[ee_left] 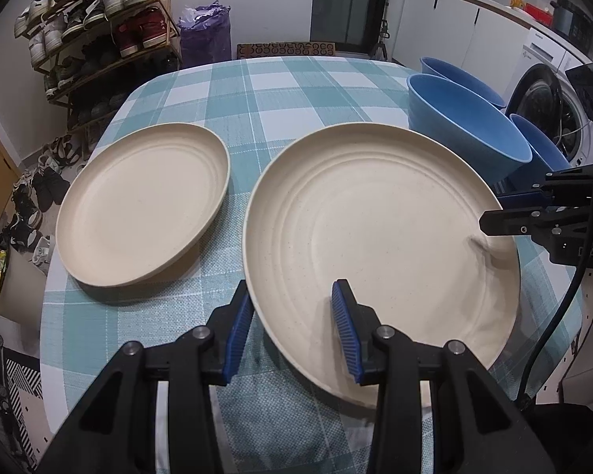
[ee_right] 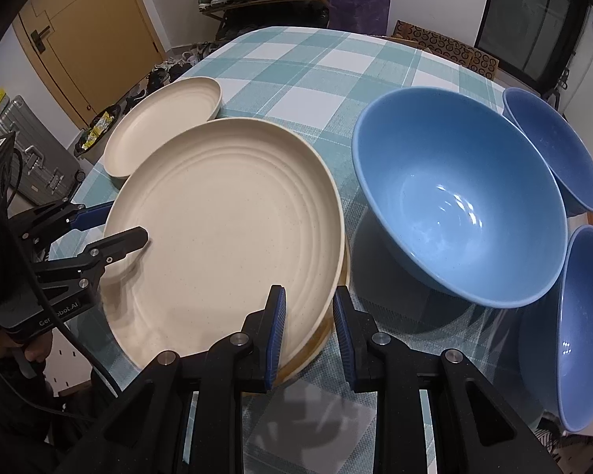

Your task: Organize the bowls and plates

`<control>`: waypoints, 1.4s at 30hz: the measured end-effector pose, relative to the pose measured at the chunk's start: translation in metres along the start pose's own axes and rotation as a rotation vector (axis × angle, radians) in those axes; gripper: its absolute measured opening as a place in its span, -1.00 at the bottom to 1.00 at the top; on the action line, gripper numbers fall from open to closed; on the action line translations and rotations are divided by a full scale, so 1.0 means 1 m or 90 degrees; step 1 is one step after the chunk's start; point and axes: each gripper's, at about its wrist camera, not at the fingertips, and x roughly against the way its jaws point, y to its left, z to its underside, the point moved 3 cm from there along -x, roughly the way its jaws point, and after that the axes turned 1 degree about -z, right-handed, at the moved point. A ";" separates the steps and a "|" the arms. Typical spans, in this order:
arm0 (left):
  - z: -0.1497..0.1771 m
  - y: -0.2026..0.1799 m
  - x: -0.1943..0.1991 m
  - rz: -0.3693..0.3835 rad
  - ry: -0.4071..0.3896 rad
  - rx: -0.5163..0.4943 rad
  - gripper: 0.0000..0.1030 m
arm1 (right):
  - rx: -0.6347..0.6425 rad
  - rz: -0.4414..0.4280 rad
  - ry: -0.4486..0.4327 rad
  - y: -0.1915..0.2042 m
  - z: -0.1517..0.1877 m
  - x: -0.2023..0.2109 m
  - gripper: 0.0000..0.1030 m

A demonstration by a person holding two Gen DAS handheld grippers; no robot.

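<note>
Count: three round cream ribbed plates, one (ee_right: 166, 118) alone, two stacked (ee_right: 225, 229); three blue glossy bowls (ee_right: 454, 197), (ee_right: 557, 150), (ee_right: 585, 328).

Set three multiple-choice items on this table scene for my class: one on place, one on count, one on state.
1. In the right wrist view, the blue bowls stand:
A. left of the cream plates
B. right of the cream plates
C. on top of the cream plates

2. How many blue bowls are on the checked tablecloth?
A. one
B. two
C. three

3. The bowl nearest the plates is:
A. empty
B. full of food
C. upside down

Key:
1 B: all the bowls sit to the right of the plates.
2 C: three blue rims show.
3 A: its open inside shows only bare glaze with light glints.
</note>
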 end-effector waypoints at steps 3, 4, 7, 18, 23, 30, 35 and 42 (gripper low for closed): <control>0.000 -0.003 -0.002 0.000 0.005 -0.005 -0.24 | -0.002 0.007 -0.001 -0.001 0.002 -0.001 -0.51; 0.001 -0.004 -0.003 -0.004 0.006 -0.010 -0.24 | -0.002 0.010 0.000 -0.002 0.003 -0.002 -0.51; 0.000 -0.006 -0.005 -0.018 0.008 -0.021 -0.24 | -0.002 0.019 0.001 -0.001 0.005 -0.005 -0.51; 0.001 -0.008 -0.010 -0.039 0.011 -0.035 -0.24 | 0.014 0.058 0.005 0.004 0.007 -0.011 -0.51; 0.003 -0.009 -0.012 -0.048 0.018 -0.042 -0.24 | 0.019 0.062 0.012 0.005 0.009 -0.015 -0.51; 0.005 -0.012 -0.015 -0.067 0.017 -0.058 -0.24 | 0.034 0.086 0.015 0.009 0.010 -0.019 -0.51; 0.006 -0.012 -0.016 -0.069 0.019 -0.062 -0.22 | 0.042 0.102 0.015 0.011 0.011 -0.022 -0.51; 0.006 -0.013 -0.016 -0.066 0.017 -0.065 -0.18 | 0.053 0.110 0.015 0.014 0.011 -0.021 -0.51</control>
